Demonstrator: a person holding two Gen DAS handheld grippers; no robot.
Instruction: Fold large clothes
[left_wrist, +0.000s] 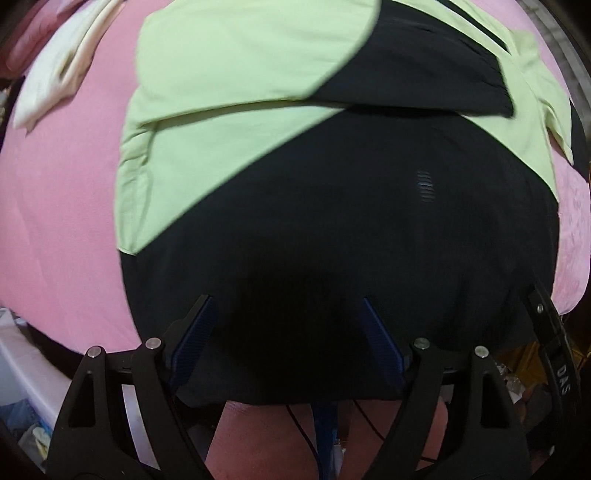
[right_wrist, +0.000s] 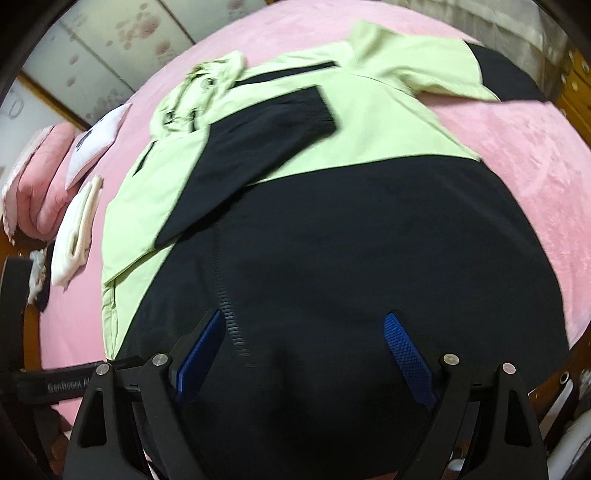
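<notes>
A large jacket (left_wrist: 229, 110), light green on top and black below, lies spread on the pink bed (left_wrist: 55, 221). One black-cuffed sleeve (right_wrist: 266, 122) is folded across its chest, and the same sleeve (left_wrist: 424, 74) shows in the left wrist view. My left gripper (left_wrist: 285, 301) hangs over the black hem area, pointing down, open, with only flat cloth below its blue pads (left_wrist: 195, 332). My right gripper (right_wrist: 304, 315) is open too, above the black lower part of the jacket (right_wrist: 369, 240) beside its zipper (right_wrist: 229, 314). Neither gripper holds cloth.
A folded cream cloth (right_wrist: 79, 229) lies left of the jacket, also seen as the cream cloth (left_wrist: 55, 74). A rolled pink blanket (right_wrist: 48, 177) and a white cushion (right_wrist: 99, 136) sit beyond it. Bare pink sheet (right_wrist: 517, 147) shows to the right. The bed's near edge is just below the hem.
</notes>
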